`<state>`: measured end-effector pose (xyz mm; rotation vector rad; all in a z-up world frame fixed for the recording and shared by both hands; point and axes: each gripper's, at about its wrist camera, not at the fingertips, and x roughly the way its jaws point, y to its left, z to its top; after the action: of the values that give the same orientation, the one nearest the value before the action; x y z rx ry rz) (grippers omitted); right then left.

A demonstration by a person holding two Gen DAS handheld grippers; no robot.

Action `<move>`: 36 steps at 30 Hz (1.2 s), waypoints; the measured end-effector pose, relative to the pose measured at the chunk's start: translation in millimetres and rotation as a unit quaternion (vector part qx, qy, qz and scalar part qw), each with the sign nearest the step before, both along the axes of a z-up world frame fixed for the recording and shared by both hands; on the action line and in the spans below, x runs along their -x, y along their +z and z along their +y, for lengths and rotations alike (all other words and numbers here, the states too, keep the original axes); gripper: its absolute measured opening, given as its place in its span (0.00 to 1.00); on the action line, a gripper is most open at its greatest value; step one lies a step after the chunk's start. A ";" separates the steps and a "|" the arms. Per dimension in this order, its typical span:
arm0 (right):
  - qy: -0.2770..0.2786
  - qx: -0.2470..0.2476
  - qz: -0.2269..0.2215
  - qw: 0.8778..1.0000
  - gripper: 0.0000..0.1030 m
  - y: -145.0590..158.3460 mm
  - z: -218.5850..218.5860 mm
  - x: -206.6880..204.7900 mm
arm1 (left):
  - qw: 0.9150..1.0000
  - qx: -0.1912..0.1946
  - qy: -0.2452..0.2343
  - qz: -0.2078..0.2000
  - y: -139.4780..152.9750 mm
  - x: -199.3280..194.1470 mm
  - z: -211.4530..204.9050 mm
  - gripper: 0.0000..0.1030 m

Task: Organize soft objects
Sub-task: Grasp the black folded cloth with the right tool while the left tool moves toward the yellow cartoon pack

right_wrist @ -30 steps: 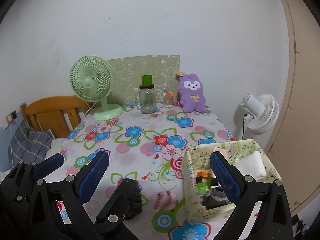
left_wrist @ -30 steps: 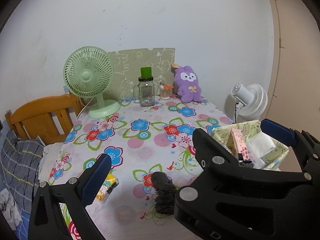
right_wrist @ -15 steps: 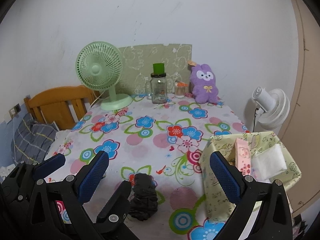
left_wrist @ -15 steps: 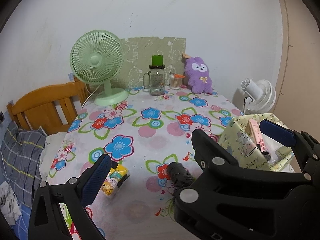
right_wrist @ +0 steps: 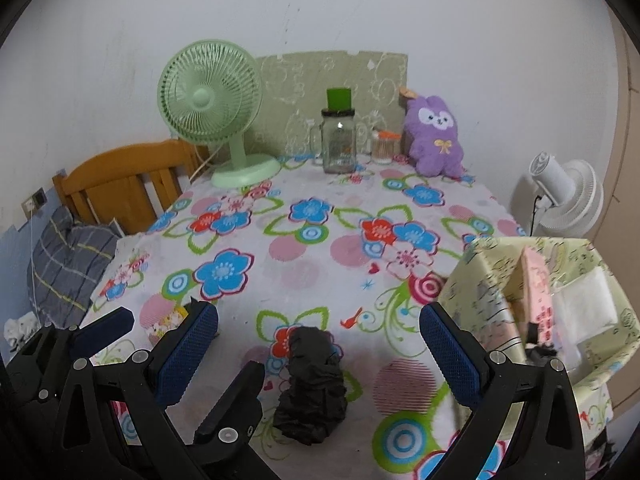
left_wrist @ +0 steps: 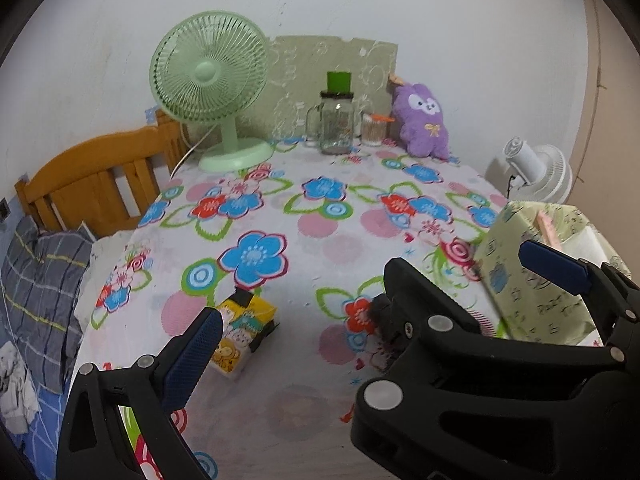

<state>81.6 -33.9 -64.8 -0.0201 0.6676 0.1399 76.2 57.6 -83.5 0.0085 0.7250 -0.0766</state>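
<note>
A crumpled black cloth (right_wrist: 312, 384) lies on the flowered tablecloth (right_wrist: 304, 272), just in front of my open right gripper (right_wrist: 318, 312) and between its fingers. In the left wrist view only its edge (left_wrist: 374, 308) shows behind black gripper parts. A yellow cartoon tissue pack (left_wrist: 244, 328) lies beside the left pad of my open left gripper (left_wrist: 368, 292). At the table's right edge a pale green fabric box (right_wrist: 476, 280) holds a pink pack (right_wrist: 536, 280) and a white cloth (right_wrist: 584, 300). Against the back wall sits a purple plush (right_wrist: 436, 140).
A green desk fan (right_wrist: 212, 100), a glass jar with a green lid (right_wrist: 338, 140) and a small toothpick jar (right_wrist: 386, 148) stand along the back. A white fan (right_wrist: 568, 196) is off the table's right side; a wooden headboard (right_wrist: 120, 176) and grey plaid pillow (right_wrist: 68, 256) are left.
Both views have shifted left and closer to the table. The fabric box has slid toward the right edge of both views, and the tissue pack is nearer the left pad. Both grippers stay open.
</note>
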 end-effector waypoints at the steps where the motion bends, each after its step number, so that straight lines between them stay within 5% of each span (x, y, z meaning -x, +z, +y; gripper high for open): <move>1: 0.001 0.000 0.004 1.000 0.99 -3.0 0.9 -1.5 | 1.000 0.002 0.002 0.004 -3.2 -1.1 1.5 0.99; 14: 0.019 0.015 0.042 0.999 0.97 -37.7 13.0 -16.3 | 0.999 0.011 0.007 0.045 -35.0 -11.6 10.6 0.94; 26: 0.033 0.020 0.091 0.995 0.81 -64.2 15.3 -28.7 | 0.996 0.014 0.022 0.081 -60.4 -19.4 15.4 0.93; 36: 0.048 0.023 0.129 0.990 0.43 -79.8 21.3 -34.6 | 0.995 0.013 0.027 0.097 -71.5 -20.7 17.3 0.93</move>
<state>116.2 -12.6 -144.7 -0.0793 0.9293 0.2233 97.0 75.0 -155.0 -0.0440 0.9186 -0.0363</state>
